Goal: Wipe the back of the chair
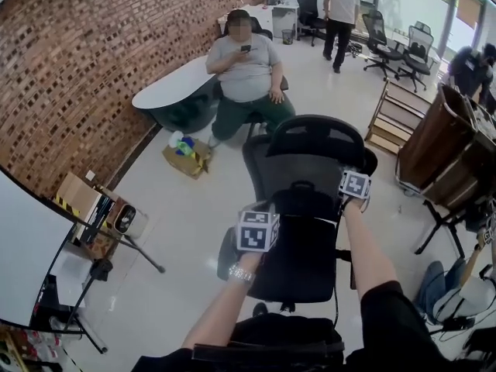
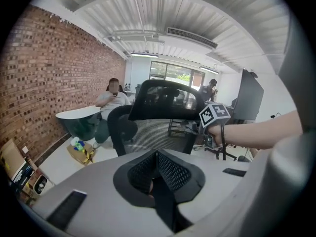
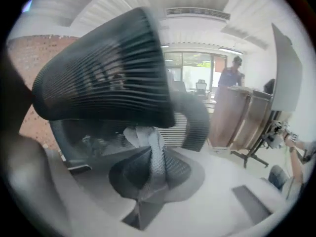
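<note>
Two claws face the back of the chair (image 1: 310,161): the right claw (image 3: 149,174), clamped on a cloth (image 3: 144,135), sits just under the headrest (image 3: 103,83), the back straight ahead. The left claw (image 2: 157,177), closed and empty, hangs farther off.

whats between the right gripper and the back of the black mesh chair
A pale grey cloth, pinched in the right gripper, sticks out toward the black mesh office chair; the right gripper view shows it.

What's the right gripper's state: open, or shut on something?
Shut on the cloth. In its own view the right gripper has its jaws together, pinching the grey fabric.
</note>
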A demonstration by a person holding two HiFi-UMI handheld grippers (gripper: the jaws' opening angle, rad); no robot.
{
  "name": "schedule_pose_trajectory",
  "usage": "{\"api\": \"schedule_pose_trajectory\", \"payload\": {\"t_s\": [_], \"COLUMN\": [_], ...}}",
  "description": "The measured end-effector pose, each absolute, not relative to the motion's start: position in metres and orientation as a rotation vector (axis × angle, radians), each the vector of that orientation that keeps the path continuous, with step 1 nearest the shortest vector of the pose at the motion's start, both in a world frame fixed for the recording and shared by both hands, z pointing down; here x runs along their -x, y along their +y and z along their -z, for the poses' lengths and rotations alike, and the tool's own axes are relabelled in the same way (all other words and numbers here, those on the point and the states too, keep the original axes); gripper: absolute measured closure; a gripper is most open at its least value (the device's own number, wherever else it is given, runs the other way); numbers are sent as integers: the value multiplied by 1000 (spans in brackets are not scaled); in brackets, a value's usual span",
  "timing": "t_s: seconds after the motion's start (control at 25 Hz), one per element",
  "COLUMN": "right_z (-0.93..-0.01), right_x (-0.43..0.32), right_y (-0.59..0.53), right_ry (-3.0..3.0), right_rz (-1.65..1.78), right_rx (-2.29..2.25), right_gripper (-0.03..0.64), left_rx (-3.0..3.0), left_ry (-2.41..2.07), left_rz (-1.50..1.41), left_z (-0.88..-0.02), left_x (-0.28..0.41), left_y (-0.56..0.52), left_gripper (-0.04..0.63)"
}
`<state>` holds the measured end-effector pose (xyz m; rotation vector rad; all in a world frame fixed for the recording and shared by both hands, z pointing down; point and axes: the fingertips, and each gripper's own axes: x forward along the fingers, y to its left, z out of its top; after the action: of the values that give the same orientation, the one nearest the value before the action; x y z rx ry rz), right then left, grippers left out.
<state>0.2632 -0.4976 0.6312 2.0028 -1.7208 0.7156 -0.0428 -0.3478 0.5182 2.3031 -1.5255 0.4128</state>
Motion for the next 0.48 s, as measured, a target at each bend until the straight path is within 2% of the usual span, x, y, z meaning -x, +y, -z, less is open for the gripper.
{"api": "schedule_pose_trajectory", "payload": {"t_s": [0.12, 0.24, 0.36, 0.48], "right_z": [-637, -633, -632, -642], "right_x": [-328, -352, -308, -217], "right_y": [-472, -454, -445, -441], "right_ry": [-1612, -1571, -1757, -1947], "right_rz": [-772, -749, -762, -762], "right_rx": [-2060, -2083, -2038, -1862], "right_gripper": [568, 568, 568, 568], "left_rx": [-2341, -2349, -2351, -2331], "left_ry": [-1459, -1438, -1420, -1441], "left_rz": [-421, -420, -423, -423], "left_z": [-520, -523, -523, -523], "left_x": [17, 5, -4, -2], "left_y": [-346, -344, -342, -342], "left_gripper": [580, 580, 580, 580]}}
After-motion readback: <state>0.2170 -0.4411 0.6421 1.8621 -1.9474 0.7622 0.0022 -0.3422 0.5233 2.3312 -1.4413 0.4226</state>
